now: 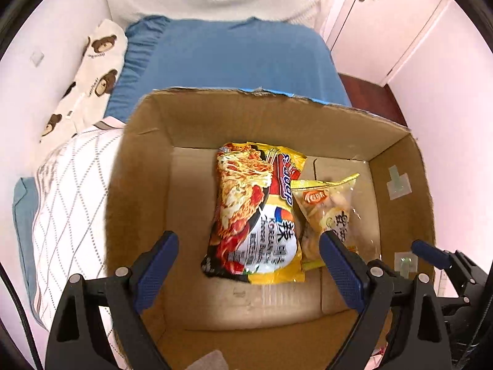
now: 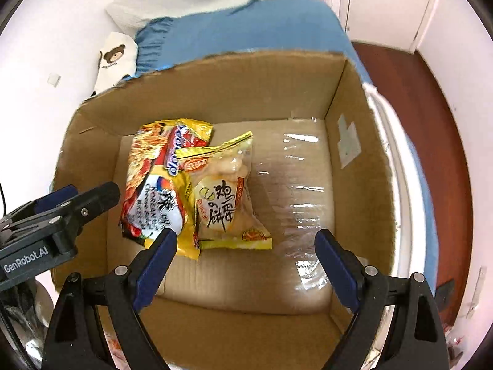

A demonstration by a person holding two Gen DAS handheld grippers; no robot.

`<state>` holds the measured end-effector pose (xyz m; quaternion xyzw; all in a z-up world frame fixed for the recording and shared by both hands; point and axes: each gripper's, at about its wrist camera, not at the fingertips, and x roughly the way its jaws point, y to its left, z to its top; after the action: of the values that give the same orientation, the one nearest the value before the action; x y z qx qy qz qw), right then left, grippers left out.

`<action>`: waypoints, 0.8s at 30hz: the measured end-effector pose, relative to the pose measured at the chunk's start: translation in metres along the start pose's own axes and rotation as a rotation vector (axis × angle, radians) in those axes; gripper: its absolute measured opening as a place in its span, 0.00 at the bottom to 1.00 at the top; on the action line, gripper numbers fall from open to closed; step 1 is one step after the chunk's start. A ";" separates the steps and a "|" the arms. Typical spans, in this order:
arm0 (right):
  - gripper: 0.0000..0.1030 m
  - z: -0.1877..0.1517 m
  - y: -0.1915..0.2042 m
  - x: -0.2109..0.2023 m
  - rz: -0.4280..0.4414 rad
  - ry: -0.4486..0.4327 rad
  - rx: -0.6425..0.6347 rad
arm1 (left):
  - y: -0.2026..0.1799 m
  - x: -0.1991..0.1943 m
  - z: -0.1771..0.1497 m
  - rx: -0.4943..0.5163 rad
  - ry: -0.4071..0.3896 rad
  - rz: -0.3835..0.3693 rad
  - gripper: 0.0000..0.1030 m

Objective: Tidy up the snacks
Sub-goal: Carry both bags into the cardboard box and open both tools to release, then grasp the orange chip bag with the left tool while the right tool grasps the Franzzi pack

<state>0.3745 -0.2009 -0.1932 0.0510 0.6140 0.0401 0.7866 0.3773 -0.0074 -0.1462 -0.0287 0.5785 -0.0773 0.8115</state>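
Box: a cardboard box (image 1: 397,166) is set on a blue bed (image 1: 234,55).
Noodle packet (image 1: 255,212): laid flat on the box floor, below the left gripper (image 1: 248,265), nothing gripped.
Biscuit bag (image 2: 228,194): overlapped onto the noodle packet's right edge, beneath the right gripper (image 2: 246,256).
Jaws: both spread wide, empty.

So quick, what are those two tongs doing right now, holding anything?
Left tongs: open, holding nothing, above the noodle packet in the cardboard box.
Right tongs: open, holding nothing, above the biscuit bag.
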 end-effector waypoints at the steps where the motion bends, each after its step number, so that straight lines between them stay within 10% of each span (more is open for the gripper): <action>1: 0.90 -0.003 0.002 -0.007 -0.004 -0.019 -0.008 | 0.001 -0.006 -0.004 -0.003 -0.009 0.001 0.91; 16: 0.90 -0.059 0.016 -0.097 0.026 -0.214 -0.034 | 0.009 -0.098 -0.070 -0.006 -0.166 -0.019 0.91; 24: 0.90 -0.116 0.010 -0.111 0.109 -0.178 0.002 | 0.015 -0.121 -0.127 0.010 -0.161 0.010 0.91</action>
<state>0.2353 -0.2009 -0.1131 0.0884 0.5380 0.0775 0.8347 0.2208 0.0319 -0.0771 -0.0276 0.5112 -0.0737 0.8558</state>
